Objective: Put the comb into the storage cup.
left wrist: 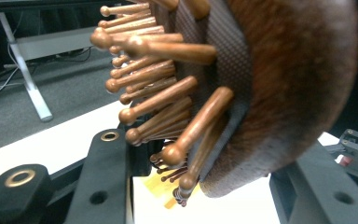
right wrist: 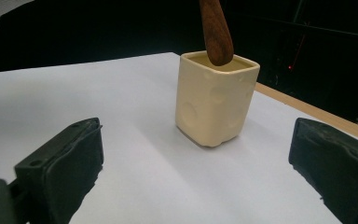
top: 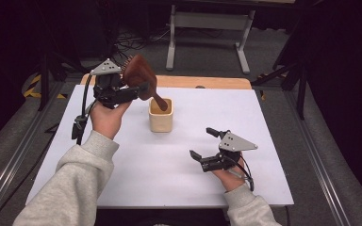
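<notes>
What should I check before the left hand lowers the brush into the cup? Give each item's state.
1. Left gripper shut on the hairbrush head: ok.
2. Handle tip over the cup mouth: ok, it sits at the rim in the right gripper view.
3. Cup upright on the table: ok.
4. Cup inside free of other things: cannot tell, the bottom is hidden.
5. Right gripper open and apart from the cup: ok.
6. Grip firm enough not to slip on the bristles: cannot tell.
</notes>
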